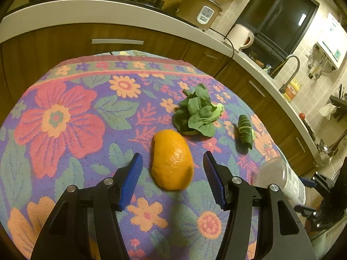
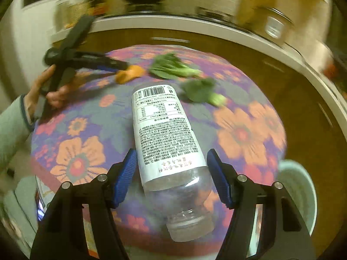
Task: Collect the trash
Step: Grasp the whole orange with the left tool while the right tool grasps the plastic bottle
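An orange peel (image 1: 172, 160) lies on the flowered tablecloth (image 1: 65, 117). My left gripper (image 1: 172, 162) is open, its blue pads on either side of the peel, not touching it. Behind lie a bunch of green leaves (image 1: 198, 111) and a rolled green leaf (image 1: 246, 131). In the right wrist view a clear plastic bottle (image 2: 169, 143) with a white label lies on the cloth, cap end toward me. My right gripper (image 2: 172, 169) is open around the bottle's lower body, pads apart from it. The peel (image 2: 130, 73), the left gripper (image 2: 112, 66) and the leaves (image 2: 173, 67) show blurred beyond.
A pale green bin (image 2: 299, 190) stands beside the table at the lower right. Wooden cabinets (image 1: 119, 41) with a white counter curve behind the table. A rice cooker (image 1: 202, 10), kettle (image 1: 240, 35) and sink tap (image 1: 291, 71) sit on the counter. The bottle's end shows at the left wrist view's right (image 1: 279, 173).
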`<state>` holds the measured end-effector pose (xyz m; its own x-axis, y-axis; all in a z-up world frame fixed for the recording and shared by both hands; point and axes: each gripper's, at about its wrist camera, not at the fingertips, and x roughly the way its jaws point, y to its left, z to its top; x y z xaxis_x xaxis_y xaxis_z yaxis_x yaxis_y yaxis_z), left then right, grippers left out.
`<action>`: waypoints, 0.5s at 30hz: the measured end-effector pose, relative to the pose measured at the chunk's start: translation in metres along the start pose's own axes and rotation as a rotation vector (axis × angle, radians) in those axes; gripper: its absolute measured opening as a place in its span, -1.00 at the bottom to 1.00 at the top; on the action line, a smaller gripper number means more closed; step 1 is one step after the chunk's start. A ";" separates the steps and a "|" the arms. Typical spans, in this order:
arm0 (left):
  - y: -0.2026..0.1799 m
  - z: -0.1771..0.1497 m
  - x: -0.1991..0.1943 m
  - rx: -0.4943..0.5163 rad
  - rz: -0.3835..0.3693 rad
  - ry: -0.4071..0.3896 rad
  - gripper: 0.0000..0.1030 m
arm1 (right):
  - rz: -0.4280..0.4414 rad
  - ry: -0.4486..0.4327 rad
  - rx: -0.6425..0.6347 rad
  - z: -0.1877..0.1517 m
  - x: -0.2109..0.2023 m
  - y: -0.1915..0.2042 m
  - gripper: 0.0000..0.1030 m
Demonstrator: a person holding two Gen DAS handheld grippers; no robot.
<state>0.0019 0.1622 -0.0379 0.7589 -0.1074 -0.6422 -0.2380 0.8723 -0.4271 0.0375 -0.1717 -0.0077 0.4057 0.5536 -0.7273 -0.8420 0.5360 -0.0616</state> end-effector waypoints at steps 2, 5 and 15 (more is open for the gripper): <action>-0.001 0.000 -0.001 0.006 0.004 -0.003 0.09 | -0.017 0.008 0.058 -0.003 -0.001 -0.005 0.22; -0.005 -0.002 -0.001 0.031 0.022 0.001 0.09 | -0.045 0.009 0.067 -0.002 0.001 -0.001 0.22; -0.013 -0.004 0.000 0.086 0.052 -0.002 0.10 | -0.040 0.057 0.032 0.014 0.025 0.011 0.31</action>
<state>0.0029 0.1489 -0.0346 0.7484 -0.0603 -0.6605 -0.2241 0.9143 -0.3374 0.0434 -0.1429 -0.0167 0.4168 0.4945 -0.7627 -0.8135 0.5773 -0.0703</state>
